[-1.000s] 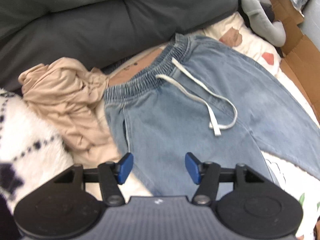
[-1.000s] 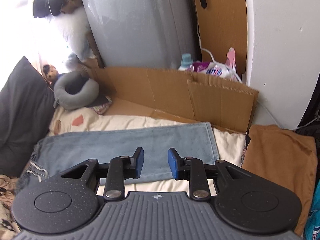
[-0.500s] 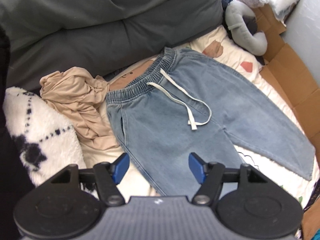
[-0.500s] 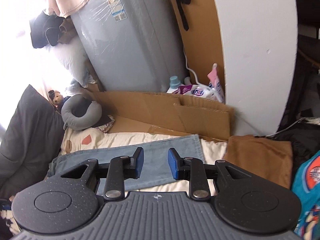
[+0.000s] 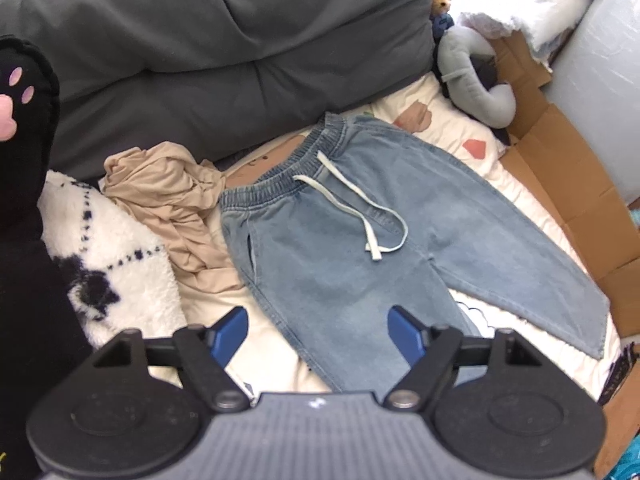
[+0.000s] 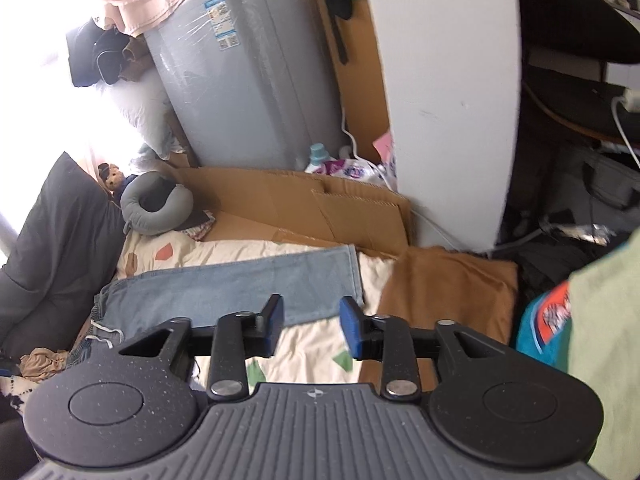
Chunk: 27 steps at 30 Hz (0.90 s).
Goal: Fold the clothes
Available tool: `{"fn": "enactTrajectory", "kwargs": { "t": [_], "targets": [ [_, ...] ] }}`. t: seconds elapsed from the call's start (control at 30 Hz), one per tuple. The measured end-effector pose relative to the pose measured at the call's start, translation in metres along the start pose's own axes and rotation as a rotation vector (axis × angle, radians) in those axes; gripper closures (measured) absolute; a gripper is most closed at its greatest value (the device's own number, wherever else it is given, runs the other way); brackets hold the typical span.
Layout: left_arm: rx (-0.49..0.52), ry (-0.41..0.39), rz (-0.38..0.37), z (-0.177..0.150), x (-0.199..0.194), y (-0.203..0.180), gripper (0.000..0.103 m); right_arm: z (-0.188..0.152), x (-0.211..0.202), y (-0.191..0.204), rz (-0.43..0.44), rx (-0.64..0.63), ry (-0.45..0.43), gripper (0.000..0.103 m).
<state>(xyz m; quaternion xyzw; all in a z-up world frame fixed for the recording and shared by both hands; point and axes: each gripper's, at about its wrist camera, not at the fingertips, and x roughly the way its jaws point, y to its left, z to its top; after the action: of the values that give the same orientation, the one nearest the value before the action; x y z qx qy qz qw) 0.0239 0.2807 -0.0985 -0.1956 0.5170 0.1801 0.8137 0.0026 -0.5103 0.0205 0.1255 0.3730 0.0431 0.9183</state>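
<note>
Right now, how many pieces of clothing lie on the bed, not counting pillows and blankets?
2 that I can tell: the blue jeans spread flat in the middle, and a crumpled beige garment touching their waistband side. Others may be hidden beyond the edges of the views.

Cream patterned sheet spread over bed surface, bordered by dark grey cushions on one side. Flattened cardboard laid along far edge. Tall grey plastic-wrapped appliance stood against white wall — detergent bottle tucked at its base. Strong daylight blown out at window side — detail there lost.
</note>
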Motion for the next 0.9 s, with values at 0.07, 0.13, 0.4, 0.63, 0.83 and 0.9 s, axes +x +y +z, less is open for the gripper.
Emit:
{"fn": "enactTrajectory", "kwargs": {
  "t": [0.07, 0.13, 0.4, 0.63, 0.83, 0.9],
  "targets": [
    [0.008, -0.007, -0.022, -0.004, -0.001, 0.001, 0.022, -0.015, -0.014, -0.004, 0.002, 0.015, -0.003, 0.062],
    [0.010, -0.008, -0.037, -0.011, -0.001, 0.003, 0.021, -0.034, -0.024, -0.007, -0.002, 0.027, 0.003, 0.060],
    [-0.021, -0.016, -0.064, -0.032, 0.003, 0.016, 0.021, -0.123, -0.046, -0.026, -0.032, 0.069, 0.110, 0.056],
    [-0.073, -0.038, -0.100, -0.043, 0.000, 0.028, 0.021, -0.182, -0.060, -0.055, -0.122, 0.125, 0.107, 0.055],
    [-0.056, -0.053, -0.104, -0.047, -0.002, 0.028, 0.019, -0.213, -0.063, -0.065, -0.160, 0.157, 0.105, 0.049],
    [-0.060, -0.051, -0.109, -0.049, 0.001, 0.030, 0.019, -0.225, -0.057, -0.065, -0.161, 0.172, 0.114, 0.049]
  ]
}}
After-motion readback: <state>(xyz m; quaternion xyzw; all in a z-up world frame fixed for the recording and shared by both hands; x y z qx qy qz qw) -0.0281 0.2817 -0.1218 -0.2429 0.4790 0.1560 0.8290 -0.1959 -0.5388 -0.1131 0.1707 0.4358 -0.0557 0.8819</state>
